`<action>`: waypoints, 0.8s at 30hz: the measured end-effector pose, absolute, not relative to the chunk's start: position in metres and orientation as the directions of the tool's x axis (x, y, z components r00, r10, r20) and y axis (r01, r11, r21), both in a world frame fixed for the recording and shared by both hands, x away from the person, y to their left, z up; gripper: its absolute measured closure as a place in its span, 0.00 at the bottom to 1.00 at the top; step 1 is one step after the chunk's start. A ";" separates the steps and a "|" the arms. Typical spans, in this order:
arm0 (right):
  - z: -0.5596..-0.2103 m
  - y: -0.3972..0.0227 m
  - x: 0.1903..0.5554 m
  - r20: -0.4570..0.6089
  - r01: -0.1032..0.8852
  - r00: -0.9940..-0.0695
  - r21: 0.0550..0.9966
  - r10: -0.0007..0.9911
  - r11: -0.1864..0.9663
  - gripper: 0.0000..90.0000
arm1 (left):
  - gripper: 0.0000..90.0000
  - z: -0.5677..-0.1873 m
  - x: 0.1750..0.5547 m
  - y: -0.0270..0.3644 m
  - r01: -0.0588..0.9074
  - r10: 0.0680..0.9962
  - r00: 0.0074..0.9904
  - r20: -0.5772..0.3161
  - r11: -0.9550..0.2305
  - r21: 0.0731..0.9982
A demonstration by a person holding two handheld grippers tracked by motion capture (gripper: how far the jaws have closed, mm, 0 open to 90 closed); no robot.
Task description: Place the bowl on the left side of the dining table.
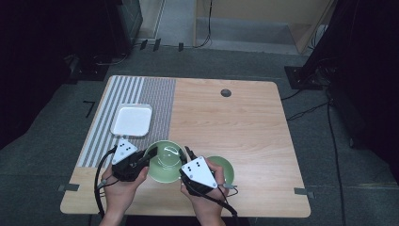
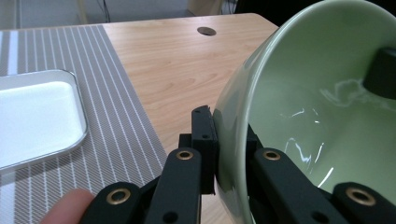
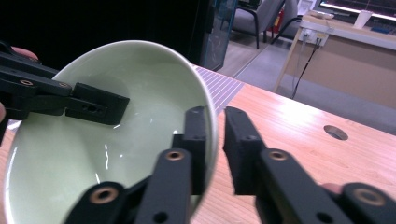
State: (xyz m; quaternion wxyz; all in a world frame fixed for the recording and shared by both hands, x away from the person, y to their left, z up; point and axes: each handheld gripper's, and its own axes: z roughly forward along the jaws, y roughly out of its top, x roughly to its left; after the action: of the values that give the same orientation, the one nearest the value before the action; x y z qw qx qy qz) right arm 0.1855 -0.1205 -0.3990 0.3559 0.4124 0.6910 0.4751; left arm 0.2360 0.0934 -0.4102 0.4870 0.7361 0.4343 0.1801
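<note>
Left gripper (image 1: 149, 156): I have it pinched tight on the left rim of the green bowl (image 1: 164, 161), one jaw inside, one outside.
Right gripper (image 1: 184, 155): its jaws straddle the bowl's right rim but stand slightly apart; I judge it a loose hold at best.
Bowl position: at the near edge of the desk (image 1: 244, 122), tilted between both grippers.
Nearby: a second green bowl (image 1: 225, 168) just right of it, partly behind my right hand; a white tray (image 1: 131, 119) on the striped mat (image 1: 141, 94), far left.
Risk: with one firm pinch only, the glazed rim may slip and the bowl swing down onto the second bowl.
</note>
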 end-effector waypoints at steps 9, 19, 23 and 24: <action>-0.388 -0.157 0.176 0.070 0.287 -0.496 0.954 0.866 0.087 0.50 | 0.94 -0.416 0.242 0.105 0.474 0.834 0.528 -0.160 -0.133 0.870; -0.394 -0.210 0.174 0.122 0.345 -0.447 0.938 0.886 0.044 0.23 | 0.94 -0.420 0.246 0.117 0.482 0.852 0.497 -0.165 -0.113 0.869; -0.399 -0.229 0.176 0.144 0.368 -0.401 0.930 0.905 0.015 0.23 | 0.94 -0.421 0.248 0.122 0.483 0.860 0.484 -0.163 -0.107 0.869; -0.400 -0.233 0.177 0.130 0.374 -0.389 0.927 0.912 0.027 0.23 | 0.94 -0.422 0.249 0.124 0.486 0.862 0.479 -0.164 -0.104 0.868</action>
State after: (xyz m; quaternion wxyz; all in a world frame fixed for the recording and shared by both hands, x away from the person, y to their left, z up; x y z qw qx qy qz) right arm 0.1767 -0.2328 -0.3995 0.2677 0.4836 0.6647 0.5027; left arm 0.2485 0.1242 -0.4216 0.4759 0.7163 0.4704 0.1978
